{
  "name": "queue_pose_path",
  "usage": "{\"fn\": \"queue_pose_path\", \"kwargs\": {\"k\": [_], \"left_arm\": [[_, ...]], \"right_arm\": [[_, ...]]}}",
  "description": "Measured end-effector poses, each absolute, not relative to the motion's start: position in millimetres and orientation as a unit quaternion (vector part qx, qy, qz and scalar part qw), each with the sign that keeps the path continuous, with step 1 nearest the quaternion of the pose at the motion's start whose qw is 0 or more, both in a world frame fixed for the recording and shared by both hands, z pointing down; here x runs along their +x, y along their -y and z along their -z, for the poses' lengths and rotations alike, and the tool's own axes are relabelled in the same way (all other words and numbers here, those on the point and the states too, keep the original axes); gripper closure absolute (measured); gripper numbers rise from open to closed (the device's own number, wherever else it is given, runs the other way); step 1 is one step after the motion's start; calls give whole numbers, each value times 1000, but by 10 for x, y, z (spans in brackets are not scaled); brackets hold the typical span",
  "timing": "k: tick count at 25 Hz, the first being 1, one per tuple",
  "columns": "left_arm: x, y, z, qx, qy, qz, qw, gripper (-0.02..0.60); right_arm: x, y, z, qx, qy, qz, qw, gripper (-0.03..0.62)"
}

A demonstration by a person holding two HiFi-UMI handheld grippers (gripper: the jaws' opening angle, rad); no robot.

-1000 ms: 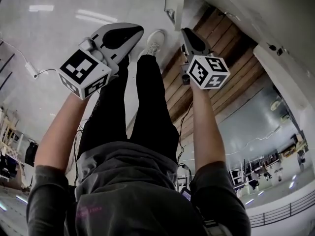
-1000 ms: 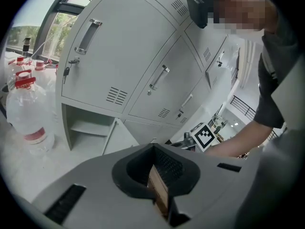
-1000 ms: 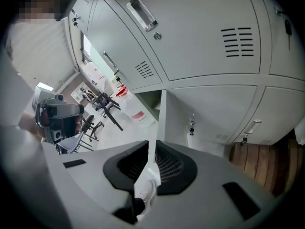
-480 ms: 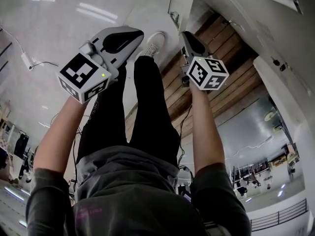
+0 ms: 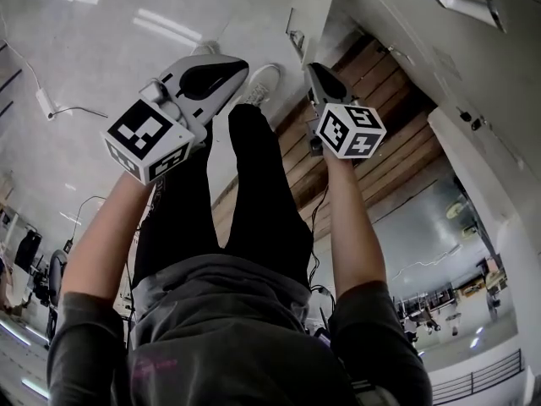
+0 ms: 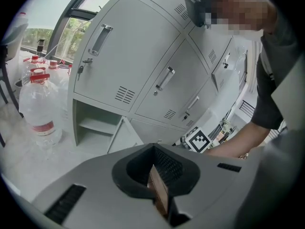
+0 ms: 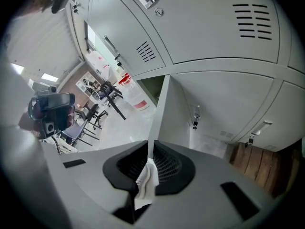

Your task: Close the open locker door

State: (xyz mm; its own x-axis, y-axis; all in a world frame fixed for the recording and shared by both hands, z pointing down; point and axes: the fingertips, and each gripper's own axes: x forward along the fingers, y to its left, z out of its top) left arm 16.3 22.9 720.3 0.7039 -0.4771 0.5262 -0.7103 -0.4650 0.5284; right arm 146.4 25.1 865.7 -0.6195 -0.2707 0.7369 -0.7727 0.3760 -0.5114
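The open locker door hangs edge-on at the top of the head view, out from the grey lockers. In the right gripper view the door's edge stands straight ahead of my right gripper. That gripper is shut with nothing in it, and its tip sits just short of the door's lower corner. My left gripper is held to the left of the door, apart from it, also shut and empty. Its own view shows the open bottom compartment and the door ahead of the left gripper.
The person's legs and a white shoe are below between the grippers. A wooden floor strip runs along the lockers. Large water bottles stand left of the open compartment. Office chairs stand further off on the shiny floor.
My right gripper has edged up towards the door's lower corner. The left gripper has shifted slightly to the right. Both stay shut.
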Motion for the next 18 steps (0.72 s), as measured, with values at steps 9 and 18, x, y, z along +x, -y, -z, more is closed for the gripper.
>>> {"fn": "queue_pose_path", "kwargs": {"k": [9, 18], "left_arm": [[26, -192, -7305, 843, 342, -147, 387, 574], [-356, -49, -7324, 852, 323, -147, 386, 574]], "right_arm": [[1290, -271, -8694, 332, 773, -457, 288, 552], [942, -288, -8692, 351, 755, -476, 283, 554]]}}
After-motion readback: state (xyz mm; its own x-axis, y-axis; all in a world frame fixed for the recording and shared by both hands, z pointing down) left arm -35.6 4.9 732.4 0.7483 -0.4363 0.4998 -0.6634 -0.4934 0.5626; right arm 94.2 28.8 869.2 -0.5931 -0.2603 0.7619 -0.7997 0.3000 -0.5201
